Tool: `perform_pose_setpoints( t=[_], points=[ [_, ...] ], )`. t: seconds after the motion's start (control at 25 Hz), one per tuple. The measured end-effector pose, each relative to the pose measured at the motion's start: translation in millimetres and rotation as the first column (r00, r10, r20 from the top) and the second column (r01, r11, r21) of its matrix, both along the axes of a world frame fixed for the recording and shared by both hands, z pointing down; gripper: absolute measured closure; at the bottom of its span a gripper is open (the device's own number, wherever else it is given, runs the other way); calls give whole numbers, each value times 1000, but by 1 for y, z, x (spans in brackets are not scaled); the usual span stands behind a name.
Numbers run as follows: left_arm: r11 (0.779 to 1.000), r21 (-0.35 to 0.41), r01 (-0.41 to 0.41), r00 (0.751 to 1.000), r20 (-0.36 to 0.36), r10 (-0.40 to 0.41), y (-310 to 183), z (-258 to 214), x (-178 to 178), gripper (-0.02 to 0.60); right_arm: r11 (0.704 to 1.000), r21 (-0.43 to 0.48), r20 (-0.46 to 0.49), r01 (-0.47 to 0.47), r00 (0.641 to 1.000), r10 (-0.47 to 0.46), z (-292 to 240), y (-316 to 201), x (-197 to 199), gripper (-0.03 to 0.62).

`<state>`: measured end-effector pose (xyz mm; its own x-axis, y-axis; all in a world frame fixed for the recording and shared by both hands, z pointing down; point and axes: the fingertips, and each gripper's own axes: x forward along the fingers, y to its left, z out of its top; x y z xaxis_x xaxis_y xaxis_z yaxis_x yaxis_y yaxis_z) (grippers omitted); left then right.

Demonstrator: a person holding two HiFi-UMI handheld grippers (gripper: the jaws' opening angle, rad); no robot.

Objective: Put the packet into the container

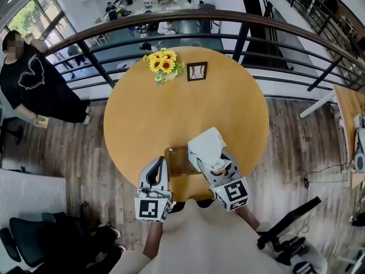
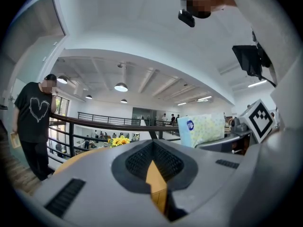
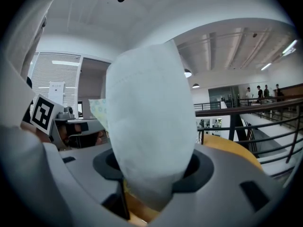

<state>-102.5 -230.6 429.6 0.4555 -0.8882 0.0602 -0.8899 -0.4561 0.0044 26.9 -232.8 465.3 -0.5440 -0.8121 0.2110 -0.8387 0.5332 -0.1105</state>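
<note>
My right gripper [image 1: 212,163] is shut on a white soft packet [image 1: 206,146], holding it upright over the near edge of the round wooden table [image 1: 182,107]. In the right gripper view the packet [image 3: 149,126] fills the gap between the jaws of the right gripper [image 3: 151,183]. A shallow wooden container [image 1: 178,164] lies on the table just left of the packet, between the two grippers. My left gripper [image 1: 162,161] hovers at the container's left side, jaws together and holding nothing. In the left gripper view, the left gripper [image 2: 154,160] shows the packet [image 2: 201,129] off to its right.
A bunch of sunflowers [image 1: 162,64] and a small picture frame [image 1: 197,71] stand at the table's far edge. A dark railing [image 1: 239,24] curves behind the table. A person in black [image 1: 34,79] stands at the left. A black chair [image 1: 34,238] sits at the lower left.
</note>
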Motion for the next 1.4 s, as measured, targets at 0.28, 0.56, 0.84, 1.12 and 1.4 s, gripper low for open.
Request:
perform_pose_setpoints(
  t=[0.28,0.56,0.84,1.12,1.4],
  points=[
    [998,-65,-15,1000,-3,15,2,16,-10,577,997,-74,-17,-30,999,29,17,12,-2,342],
    [987,-154,-37,999,-12,36,14,43,-6,577,985,-169,-32,-40,999,35,44,30,-2,342],
    [975,-221,-28,999,-24,23,23,67,-14,577,976,-219,-103,-16,995,-7,66,45,-8,342],
    [971,-237,-11,999,-41,1,24,72,-24,577,995,-73,-516,67,851,-95,75,46,-19,342],
    [977,-215,-5,998,-56,-8,22,64,-28,577,927,38,-934,374,343,-100,100,64,-30,342]
  ],
)
